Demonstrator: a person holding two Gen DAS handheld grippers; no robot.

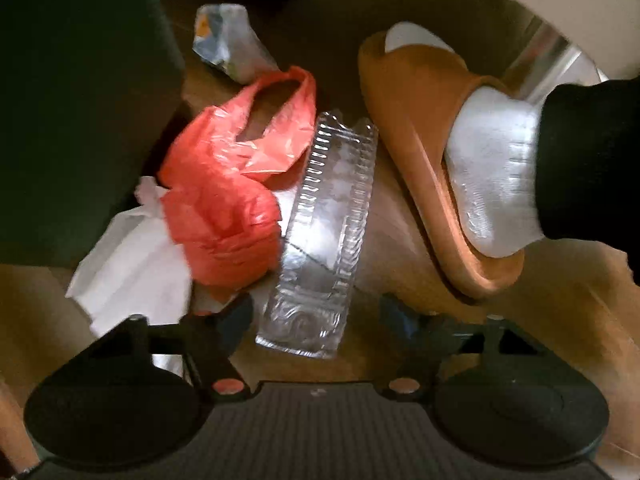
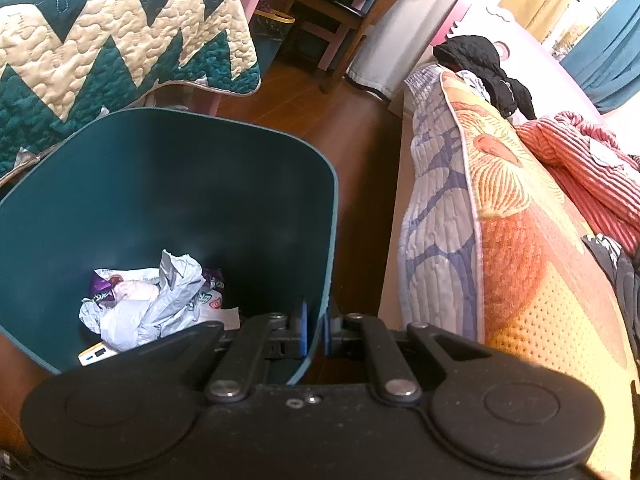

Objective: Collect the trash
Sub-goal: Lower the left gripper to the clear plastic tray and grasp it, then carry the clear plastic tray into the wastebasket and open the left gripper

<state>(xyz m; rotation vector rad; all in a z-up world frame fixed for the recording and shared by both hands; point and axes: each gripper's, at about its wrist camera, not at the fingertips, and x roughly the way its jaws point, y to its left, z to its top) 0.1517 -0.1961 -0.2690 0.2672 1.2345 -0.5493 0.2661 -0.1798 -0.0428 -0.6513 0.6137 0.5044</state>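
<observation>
Down on the wooden floor (image 1: 552, 312), the left gripper (image 1: 316, 316) hangs with its 2 fingers spread wide, and the near end of a clear plastic clamshell container (image 1: 328, 236) lies in the gap between them, touched by neither finger as far as I can see. The container runs from the lower middle of the left wrist view up toward the centre. Pressed against its left side is a crumpled red plastic bag (image 1: 228, 196), and under that bag, at the left of the frame, a white paper (image 1: 132, 264) is spread out. A silvery snack wrapper (image 1: 228, 44) sits further off at the upper middle, apart from the red bag. To the right of the container a foot in a white sock (image 1: 492, 184) and a tan slipper (image 1: 416, 132) stands on the floor, close by but not touching the container. A dark green bulk fills the upper left of that view; I cannot tell what it is.

In the right wrist view, the right gripper (image 2: 316, 332) is clamped on the rim of a teal trash bin (image 2: 180, 184), 1 blue pad (image 2: 303, 330) inside the wall and the other outside. The bin fills the left and centre of the frame. At its bottom lie crumpled white paper (image 2: 144, 308) and a purple wrapper (image 2: 100, 286). A teal and cream zigzag quilt (image 2: 112, 48) hangs at the upper left, and a bed with an orange patterned cover (image 2: 520, 248) rises along the right.
</observation>
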